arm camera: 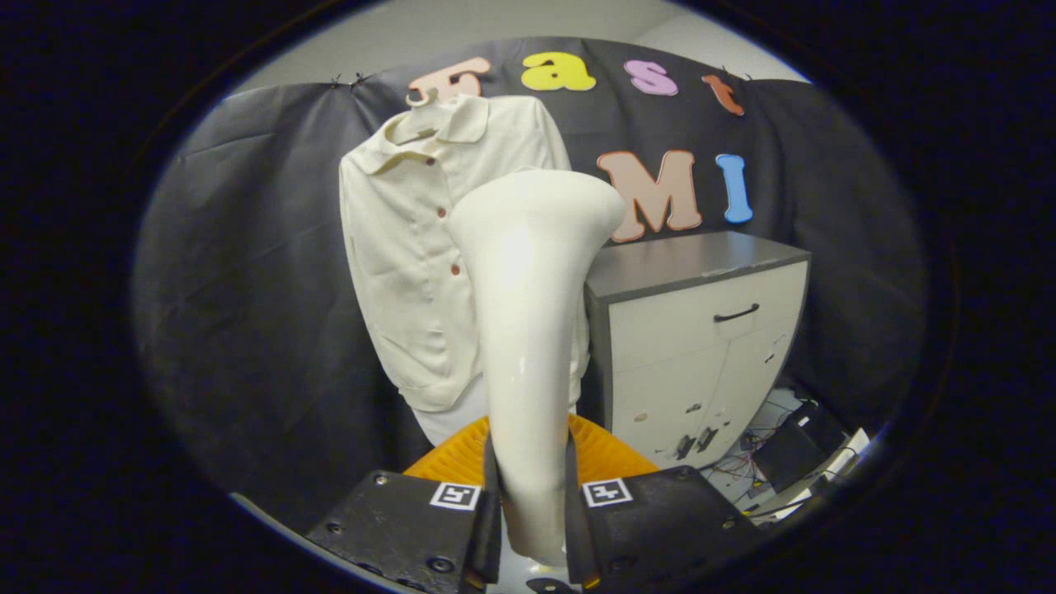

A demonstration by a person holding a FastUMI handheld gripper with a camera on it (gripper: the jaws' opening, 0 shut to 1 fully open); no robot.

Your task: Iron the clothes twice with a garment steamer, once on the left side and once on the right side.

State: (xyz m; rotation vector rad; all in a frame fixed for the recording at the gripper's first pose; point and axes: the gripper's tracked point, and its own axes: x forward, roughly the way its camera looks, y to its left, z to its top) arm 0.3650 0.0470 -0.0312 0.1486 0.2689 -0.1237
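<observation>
Steamer stands upright, clamped between my hand-held gripper fingers, its head before the hanging cream shirt.

Hand-held gripper, fingers clamped on steamer

At the right of the frame, a white cabinet with a grey top and a dark drawer handle stands on the pale floor. In the lower right, tangled cables and a black box lie on that floor beside the cabinet's foot. At bottom centre, the gripper clamps the garment steamer between both fingers.
</observation>
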